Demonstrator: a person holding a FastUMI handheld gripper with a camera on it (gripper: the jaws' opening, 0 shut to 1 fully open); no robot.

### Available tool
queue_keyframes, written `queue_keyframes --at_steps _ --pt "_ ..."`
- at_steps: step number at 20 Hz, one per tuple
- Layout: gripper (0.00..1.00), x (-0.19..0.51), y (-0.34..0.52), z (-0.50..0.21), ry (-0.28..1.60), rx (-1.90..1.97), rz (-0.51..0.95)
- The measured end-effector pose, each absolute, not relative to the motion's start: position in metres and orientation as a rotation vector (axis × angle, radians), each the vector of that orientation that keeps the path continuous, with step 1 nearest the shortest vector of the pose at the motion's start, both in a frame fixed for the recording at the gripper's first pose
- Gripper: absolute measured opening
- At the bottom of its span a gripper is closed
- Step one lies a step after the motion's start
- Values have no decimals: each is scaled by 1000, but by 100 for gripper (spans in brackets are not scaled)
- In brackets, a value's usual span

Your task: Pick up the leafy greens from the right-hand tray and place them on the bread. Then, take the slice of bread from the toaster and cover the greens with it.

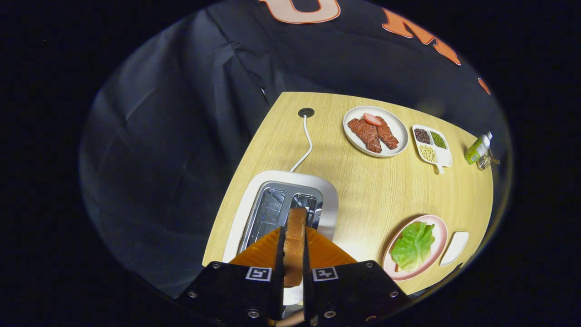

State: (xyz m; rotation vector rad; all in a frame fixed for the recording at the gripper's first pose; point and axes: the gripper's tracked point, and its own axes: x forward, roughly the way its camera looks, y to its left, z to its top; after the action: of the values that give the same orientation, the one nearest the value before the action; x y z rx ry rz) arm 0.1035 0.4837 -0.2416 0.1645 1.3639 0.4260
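Hand-held gripper (294,254): both fingers clamped on a golden-brown toasted bread slice (295,240), held edge-on above the white two-slot toaster (290,200).
Pink round plate (439,245), 4 o'clock of the toaster: green leafy lettuce (413,245) lying on it; any bread beneath is hidden.
Small white oblong dish (455,247): just beside that plate.
Light wooden table (376,190): bears all.
White round plate (354,136) of red meat slices (372,134): 1 o'clock, far.
White divided dish (447,156) of beans: beyond.
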Motion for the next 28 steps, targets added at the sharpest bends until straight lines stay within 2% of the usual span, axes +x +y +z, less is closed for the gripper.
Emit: queue_keyframes --at_steps 14,19,28 --pt "14 119 400 -130 1098 419 525" --pt "14 97 359 -147 1114 452 552" --pt "14 93 299 -213 1158 551 507"
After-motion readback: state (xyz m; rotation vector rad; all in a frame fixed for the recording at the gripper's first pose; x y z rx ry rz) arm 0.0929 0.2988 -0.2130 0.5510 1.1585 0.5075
